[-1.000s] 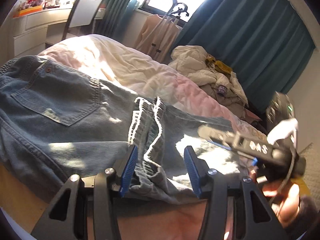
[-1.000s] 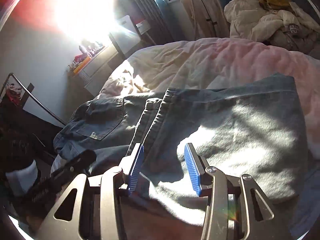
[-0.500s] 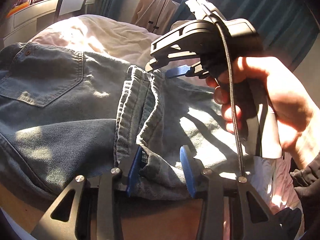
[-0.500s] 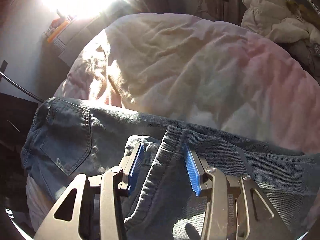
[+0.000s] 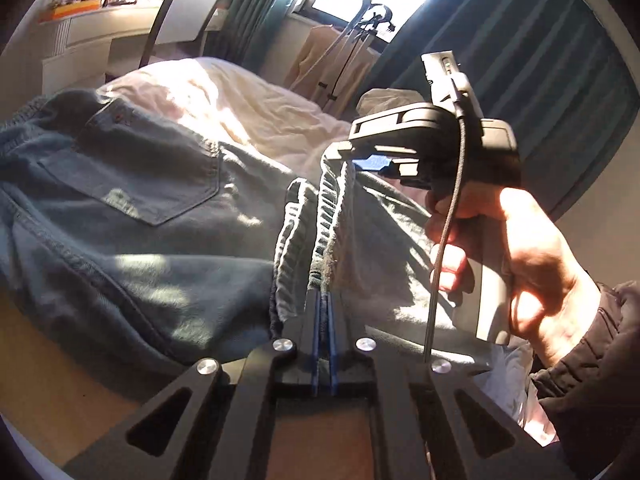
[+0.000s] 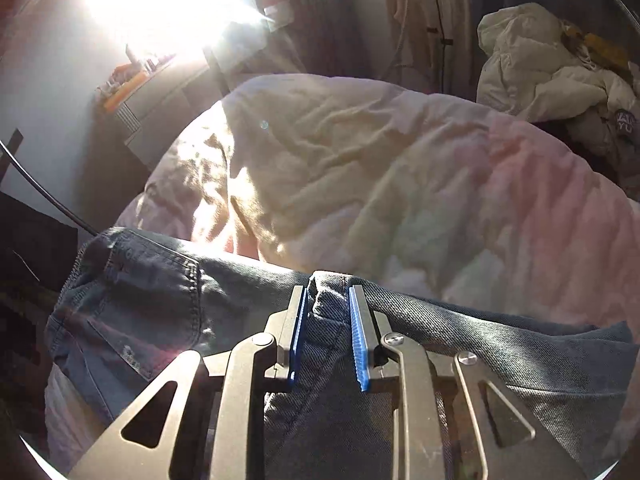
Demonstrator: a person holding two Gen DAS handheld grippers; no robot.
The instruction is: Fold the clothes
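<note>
Left gripper [image 5: 323,300] is pinched tight on the near end of the jeans' [image 5: 132,216] hem fold; blue pads nearly meet with denim edge between them. Right gripper [image 6: 327,320] sits narrow around the far end of the same hem ridge, bunched denim fills the gap and touches both pads, so it reads as clamped on the cloth. From the left wrist view the right gripper [image 5: 404,152] shows at the far end of the hem, held by the person's hand [image 5: 520,264], cable hanging down along the handle.

Why this hold: two grips spaced along one hem edge keep the leg end straight, so the fold can likely be carried over toward the waist in one flat sweep without the layers sliding apart. Stacked seams between the grippers suggest legs already lie one on the other; judged, a lengthwise fold is done and a crosswise fold is in hand.

Jeans lie on the bed, across a pale pink-cream duvet [image 6: 380,168], back pocket [image 5: 144,176] facing up, waist toward the left. Wooden edge [image 5: 36,360] under the near side.

Further out: pile of cream clothes [image 6: 532,64] at far right, teal curtains [image 5: 540,64], white desk [image 5: 100,36] and chair [image 5: 188,4], strong sun glare at the window.

Risk: denim is thick, and the right grip may slip.
</note>
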